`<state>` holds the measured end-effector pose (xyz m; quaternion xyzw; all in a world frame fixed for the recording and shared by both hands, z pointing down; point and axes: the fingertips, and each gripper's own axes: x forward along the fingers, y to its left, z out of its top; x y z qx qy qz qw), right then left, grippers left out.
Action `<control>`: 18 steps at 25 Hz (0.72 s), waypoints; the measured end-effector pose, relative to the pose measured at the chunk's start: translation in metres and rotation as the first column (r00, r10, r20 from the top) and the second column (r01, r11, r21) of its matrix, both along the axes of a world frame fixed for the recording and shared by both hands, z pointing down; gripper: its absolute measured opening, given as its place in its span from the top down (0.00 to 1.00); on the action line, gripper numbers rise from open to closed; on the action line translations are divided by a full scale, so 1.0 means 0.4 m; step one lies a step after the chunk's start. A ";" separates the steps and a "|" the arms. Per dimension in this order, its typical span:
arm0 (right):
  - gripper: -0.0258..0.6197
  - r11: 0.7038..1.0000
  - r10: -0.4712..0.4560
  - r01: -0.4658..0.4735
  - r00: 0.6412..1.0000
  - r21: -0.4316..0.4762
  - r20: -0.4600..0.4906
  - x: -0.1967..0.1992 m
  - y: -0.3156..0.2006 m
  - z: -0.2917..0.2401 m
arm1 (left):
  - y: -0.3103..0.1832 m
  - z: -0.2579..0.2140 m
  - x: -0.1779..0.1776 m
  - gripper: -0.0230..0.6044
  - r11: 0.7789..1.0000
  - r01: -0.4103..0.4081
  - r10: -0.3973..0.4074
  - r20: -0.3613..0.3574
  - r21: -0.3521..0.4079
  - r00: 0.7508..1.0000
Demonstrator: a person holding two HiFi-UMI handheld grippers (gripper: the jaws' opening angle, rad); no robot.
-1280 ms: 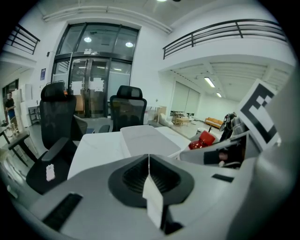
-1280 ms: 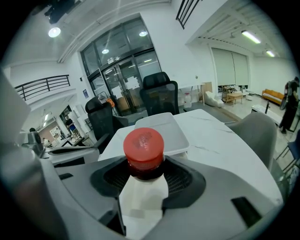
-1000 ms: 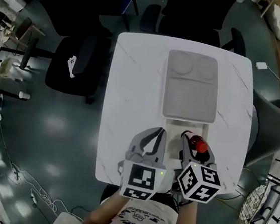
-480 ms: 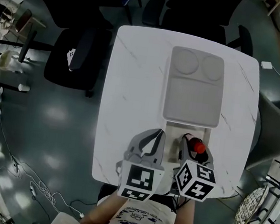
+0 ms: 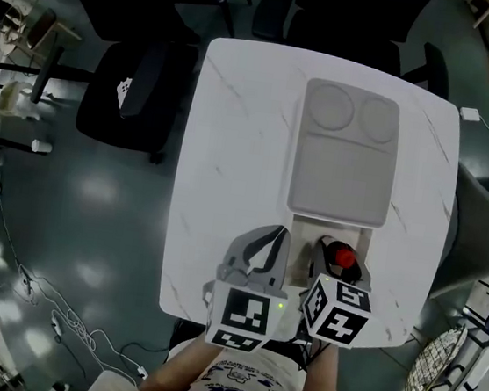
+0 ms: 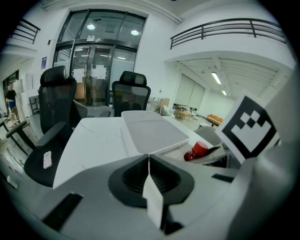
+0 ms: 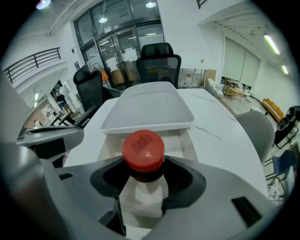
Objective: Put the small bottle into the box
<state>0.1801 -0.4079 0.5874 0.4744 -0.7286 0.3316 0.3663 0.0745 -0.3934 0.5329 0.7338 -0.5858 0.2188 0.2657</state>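
A small dark bottle with a red cap [image 5: 341,257] is held upright in my right gripper [image 5: 335,251], which is shut on it just below the cap [image 7: 143,149]. It hangs over the near, uncovered end of the white box [image 5: 356,234]. A grey lid [image 5: 344,158] covers the rest of the box, and its near edge [image 7: 150,123] lies just beyond the bottle. My left gripper [image 5: 279,232] hovers to the left of the bottle, shut with nothing between its fingers [image 6: 151,197]. From the left gripper view the bottle [image 6: 195,150] shows at the right.
The box lies on a white marble-look table [image 5: 233,145], close to its near right edge. Black office chairs [image 5: 138,89] stand on the floor to the left and behind the table. A grey seat [image 5: 471,227] is at the right.
The head view has shifted slightly. Both grippers and the bottle keep about the same place relative to the box.
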 end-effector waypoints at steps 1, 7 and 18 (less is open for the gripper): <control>0.61 1.000 -0.003 0.003 1.000 -0.005 -0.015 0.000 0.000 0.003 | 0.000 0.000 -0.001 0.93 1.000 0.001 -0.001 0.001 0.000 1.000; 0.60 0.999 -0.040 0.041 0.997 0.017 -0.064 -0.011 0.001 -0.004 | 0.011 -0.001 -0.017 0.93 1.000 0.017 -0.017 0.000 0.004 1.000; 0.60 0.992 0.036 -0.036 0.999 0.118 -0.001 -0.005 0.009 -0.105 | 0.031 -0.063 -0.020 0.93 0.998 0.000 -0.001 0.014 0.071 1.000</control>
